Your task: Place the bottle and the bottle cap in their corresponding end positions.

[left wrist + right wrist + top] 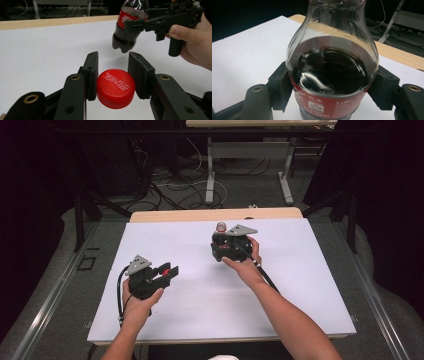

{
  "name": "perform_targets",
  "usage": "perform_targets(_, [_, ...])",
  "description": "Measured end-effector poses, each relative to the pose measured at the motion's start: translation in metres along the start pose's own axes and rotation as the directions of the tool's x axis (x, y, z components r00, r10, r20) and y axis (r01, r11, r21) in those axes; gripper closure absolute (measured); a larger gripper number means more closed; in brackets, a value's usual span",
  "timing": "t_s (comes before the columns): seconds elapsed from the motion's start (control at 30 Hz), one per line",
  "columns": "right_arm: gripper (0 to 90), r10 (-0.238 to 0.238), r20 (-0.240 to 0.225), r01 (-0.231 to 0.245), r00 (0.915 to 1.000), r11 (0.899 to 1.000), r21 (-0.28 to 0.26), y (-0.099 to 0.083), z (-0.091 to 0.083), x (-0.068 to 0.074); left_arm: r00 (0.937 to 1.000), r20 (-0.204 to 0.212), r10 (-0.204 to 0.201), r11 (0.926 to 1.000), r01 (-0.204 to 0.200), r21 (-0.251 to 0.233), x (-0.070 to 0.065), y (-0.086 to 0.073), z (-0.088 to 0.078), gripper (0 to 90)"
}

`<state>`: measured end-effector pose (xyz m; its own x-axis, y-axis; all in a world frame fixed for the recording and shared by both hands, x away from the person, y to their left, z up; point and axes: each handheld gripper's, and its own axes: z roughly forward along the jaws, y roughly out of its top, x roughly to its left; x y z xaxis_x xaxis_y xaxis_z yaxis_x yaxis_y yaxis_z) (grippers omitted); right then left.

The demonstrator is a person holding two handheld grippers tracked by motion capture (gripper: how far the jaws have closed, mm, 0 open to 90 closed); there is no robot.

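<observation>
At the left, the left gripper (115, 75) pinches a red cap (116, 88) just above the desk (200, 305), while the right gripper (332, 87) clamps the tilted, lifted cola bottle (332, 70), so recapping seems next, needing alignment with the mouth.

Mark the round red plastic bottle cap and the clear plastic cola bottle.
round red plastic bottle cap (116, 88), left gripper view, printed top face
clear plastic cola bottle (332, 72), right gripper view, dark liquid-filled shoulder

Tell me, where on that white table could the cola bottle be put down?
Nearly anywhere: the table is bare right of the right gripper holding the cola bottle, and along the near edge. Only around the left gripper with the red cap is it crowded.
</observation>
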<state>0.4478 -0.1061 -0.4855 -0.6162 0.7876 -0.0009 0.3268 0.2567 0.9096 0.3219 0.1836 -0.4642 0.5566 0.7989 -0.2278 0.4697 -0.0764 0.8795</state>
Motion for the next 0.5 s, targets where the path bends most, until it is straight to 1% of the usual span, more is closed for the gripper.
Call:
perform_targets(0.03, [29.5, 0.002, 0.004, -0.002, 1.0, 1.0, 0.009, -0.001, 0.002, 0.001, 1.0, -0.002, 0.003, 1.0, -0.003, 0.004, 0.001, 0.0, 0.0, 61.8])
perform_targets(0.07, [29.5, 0.002, 0.007, -0.002, 1.0, 1.0, 0.009, -0.002, 0.005, 0.0, 1.0, -0.002, -0.002, 1.0, 0.002, -0.002, 0.001, 0.0, 0.0, 61.8])
perform_targets(0.1, [29.5, 0.005, 0.005, -0.005, 1.0, 1.0, 0.009, -0.003, 0.007, 0.0, 1.0, -0.002, -0.002, 1.0, 0.002, 0.002, 0.002, -0.001, -0.001, 61.8])
perform_targets(0.13, [29.5, 0.003, 0.012, -0.003, 0.9999, 1.0, 0.01, -0.004, 0.009, 0.0, 1.0, -0.003, 0.006, 1.0, -0.006, 0.004, 0.003, -0.001, -0.001, 61.8])
perform_targets(0.17, [29.5, 0.002, 0.018, -0.003, 0.9998, 1.0, 0.013, -0.005, 0.011, 0.0, 1.0, -0.004, 0.0, 1.0, 0.0, 0.0, 0.003, -0.001, -0.001, 61.8])
perform_targets(0.23, [29.5, 0.002, 0.02, -0.002, 0.9998, 1.0, 0.019, -0.008, 0.015, -0.001, 1.0, -0.006, -0.006, 1.0, 0.006, 0.001, 0.003, -0.001, -0.001, 61.8])
perform_targets(0.3, [29.5, 0.015, 0.019, -0.015, 0.9997, 1.0, 0.027, -0.01, 0.018, -0.001, 0.9999, -0.01, -0.005, 1.0, 0.005, 0.004, 0.005, -0.002, -0.001, 61.8])
perform_targets(0.37, [29.5, 0.009, 0.021, -0.01, 0.9997, 1.0, 0.022, -0.013, 0.021, -0.002, 0.9999, -0.013, -0.006, 1.0, 0.006, 0.003, 0.006, -0.002, -0.001, 61.8])
perform_targets(0.4, [29.5, 0.014, 0.026, -0.015, 0.9996, 1.0, 0.019, -0.014, 0.023, -0.001, 0.9999, -0.013, -0.007, 1.0, 0.007, 0.004, 0.006, -0.002, -0.001, 61.8])
perform_targets(0.5, [29.4, 0.01, 0.027, -0.011, 0.9996, 0.999, 0.036, -0.018, 0.026, -0.002, 0.9999, -0.015, -0.007, 1.0, 0.007, 0.007, 0.006, -0.002, -0.001, 61.8])
